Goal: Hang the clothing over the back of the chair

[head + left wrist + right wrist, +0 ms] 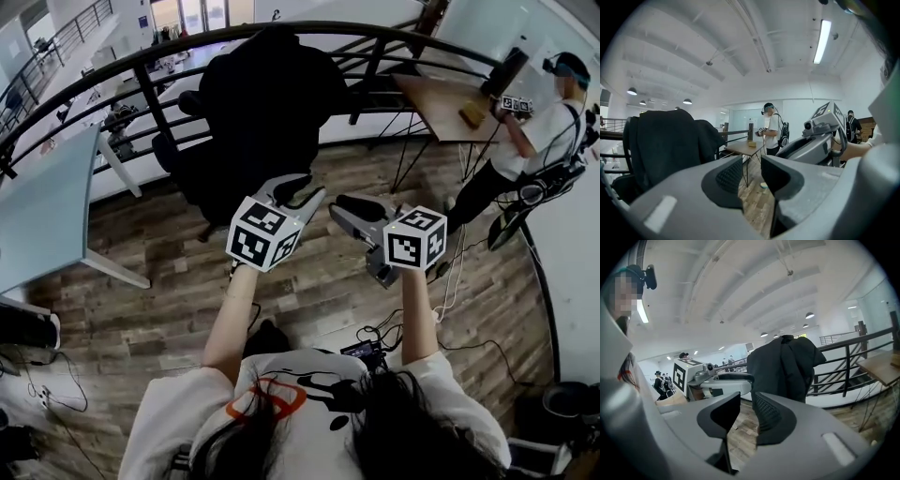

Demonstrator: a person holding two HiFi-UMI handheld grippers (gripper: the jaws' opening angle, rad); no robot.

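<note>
The left gripper (302, 190) has its jaws a modest way apart with nothing between them; through the gap its own view shows only floorboards. The right gripper (349, 212) stands narrower, its pads close but not touching, and it is also empty. Both are held side by side in front of the person, pointing toward 12 o'clock in the head view. Just beyond them, at 11 to 12 o'clock, the dark clothing (267, 94) is draped over the back of the black chair (167, 148), covering the backrest and hanging down both faces. The chair stands against the curved railing (112, 75). Judging by this, the hanging itself is done and the step in hand is the release and pull-away. The next move calls for little: keep the jaws clear of the cloth, and go back in only if the drape looks lopsided or about to slide. By count there are two grippers, one garment, one chair and two tables, with the pale table (47, 206) at 9 o'clock and the wooden table (441, 103) at 2 o'clock. One other person (539, 131) stands beside the wooden table.
</note>
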